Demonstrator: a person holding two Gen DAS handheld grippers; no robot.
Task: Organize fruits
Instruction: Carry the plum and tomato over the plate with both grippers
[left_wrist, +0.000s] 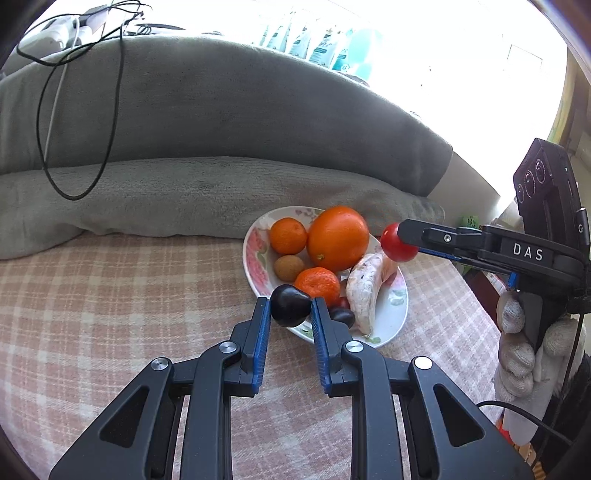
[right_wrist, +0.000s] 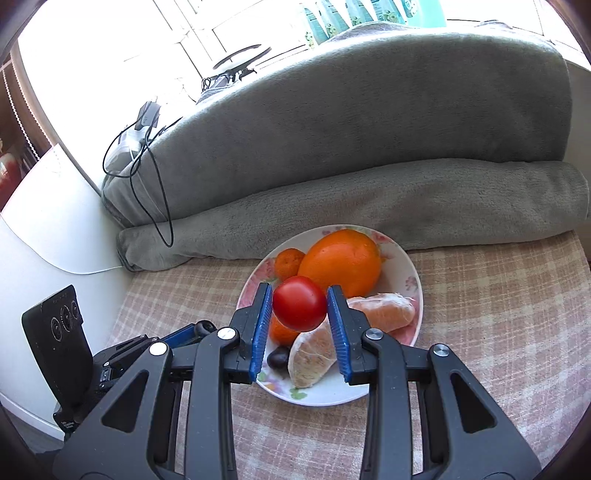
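Note:
A flowered white plate (left_wrist: 255, 254) (right_wrist: 410, 269) on a pink checked cloth holds a big orange (left_wrist: 338, 238) (right_wrist: 343, 260), two mandarins (left_wrist: 288, 236), a small brown fruit (left_wrist: 289, 267), a dark grape (left_wrist: 342, 316) (right_wrist: 277, 357) and peeled citrus segments (left_wrist: 364, 291) (right_wrist: 312, 354). My left gripper (left_wrist: 290, 308) is shut on a dark plum (left_wrist: 290, 305) just above the plate's near rim. My right gripper (right_wrist: 300, 309) is shut on a red tomato (right_wrist: 300, 308) (left_wrist: 397, 243) over the plate; the left wrist view has it coming in from the right, held by a gloved hand (left_wrist: 524, 354).
A grey blanket-covered cushion (left_wrist: 221, 129) (right_wrist: 369, 147) rises right behind the plate, with black cables (left_wrist: 74, 110) (right_wrist: 155, 177) draped over it. A white surface (right_wrist: 48, 229) borders the cloth on the left in the right wrist view. Bottles (left_wrist: 314, 40) stand against the bright window.

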